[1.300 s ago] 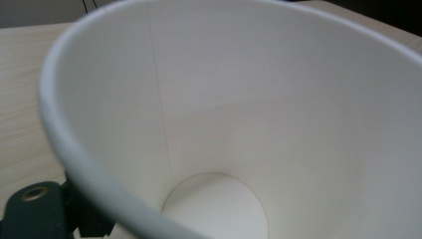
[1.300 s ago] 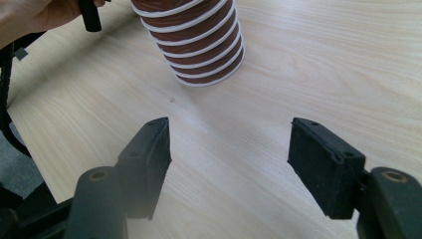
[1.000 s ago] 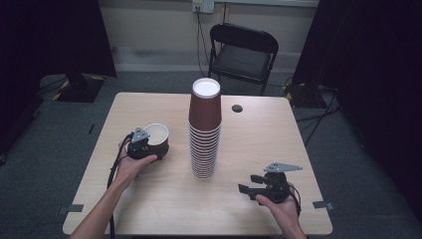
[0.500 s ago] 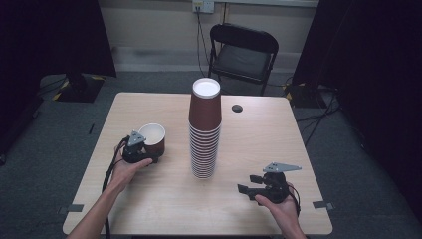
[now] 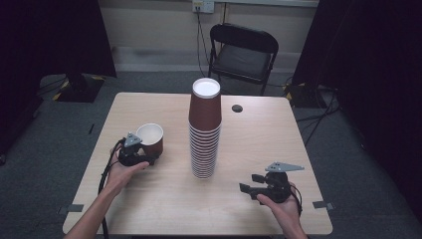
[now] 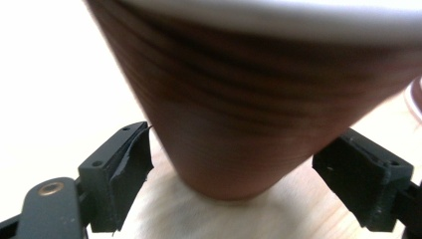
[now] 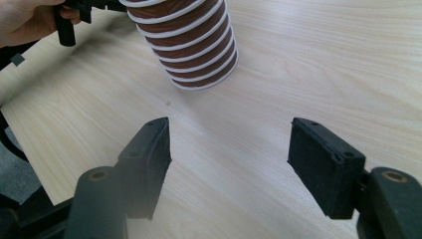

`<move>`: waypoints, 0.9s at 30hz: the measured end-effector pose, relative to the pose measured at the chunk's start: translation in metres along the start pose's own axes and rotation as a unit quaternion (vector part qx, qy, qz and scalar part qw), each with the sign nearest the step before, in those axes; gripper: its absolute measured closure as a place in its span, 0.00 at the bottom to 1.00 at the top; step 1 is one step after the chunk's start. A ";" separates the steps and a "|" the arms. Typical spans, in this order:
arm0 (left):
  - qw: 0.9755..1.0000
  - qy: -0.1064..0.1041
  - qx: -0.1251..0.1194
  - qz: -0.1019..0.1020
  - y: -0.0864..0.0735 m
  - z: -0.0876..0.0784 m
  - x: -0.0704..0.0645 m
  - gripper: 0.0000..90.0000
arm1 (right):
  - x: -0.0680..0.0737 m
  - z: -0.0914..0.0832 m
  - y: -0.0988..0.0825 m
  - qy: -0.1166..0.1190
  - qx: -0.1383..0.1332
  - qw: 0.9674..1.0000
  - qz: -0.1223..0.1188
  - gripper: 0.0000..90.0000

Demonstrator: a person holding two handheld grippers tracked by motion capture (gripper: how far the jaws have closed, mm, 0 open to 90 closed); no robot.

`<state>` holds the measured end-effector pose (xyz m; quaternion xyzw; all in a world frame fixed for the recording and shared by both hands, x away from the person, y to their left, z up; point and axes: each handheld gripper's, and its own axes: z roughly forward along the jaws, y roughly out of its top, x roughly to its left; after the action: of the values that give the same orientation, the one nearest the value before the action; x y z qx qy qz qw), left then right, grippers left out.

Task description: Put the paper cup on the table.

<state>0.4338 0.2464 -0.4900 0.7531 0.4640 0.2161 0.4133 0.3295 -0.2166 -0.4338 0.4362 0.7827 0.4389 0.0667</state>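
Single brown cup (image 5: pixel 151 140) upright on the tabletop (image 5: pixel 259 134), left of the cup stack (image 5: pixel 204 130); left gripper (image 5: pixel 141 155) fingers, just closing, sit either side of its base, grip uncertain; right gripper (image 5: pixel 251 184) fingers wide open, holding nothing, near the tabletop's front edge.

cup (image 6: pixel 259 99): blurred, rim cut off at top | pad contact: cannot tell

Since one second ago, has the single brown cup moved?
Yes. In the high view the single brown cup, between the left hand-held gripper's jaws, shifted slightly toward the near edge, relative to the cup stack.
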 end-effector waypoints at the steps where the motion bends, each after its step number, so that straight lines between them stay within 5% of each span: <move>1: 1.000 0.001 0.001 -0.002 -0.001 -0.001 0.001 0.17 | 0.000 0.000 0.000 0.000 0.000 1.000 -0.001 0.37; 7: 1.000 0.004 0.012 -0.021 -0.001 -0.009 0.000 0.17 | -0.001 -0.001 0.000 -0.002 -0.001 1.000 0.001 0.37; 12: 1.000 0.008 0.003 0.003 -0.002 -0.024 -0.008 0.17 | -0.003 -0.001 -0.001 -0.004 0.000 1.000 0.003 0.37; 27: 0.999 -0.051 0.002 0.002 -0.001 -0.066 -0.041 0.22 | -0.009 -0.001 -0.002 -0.013 -0.005 1.000 0.006 0.37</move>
<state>0.3669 0.2383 -0.4509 0.7648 0.4415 0.1776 0.4343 0.3335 -0.2246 -0.4369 0.4463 0.7767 0.4377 0.0768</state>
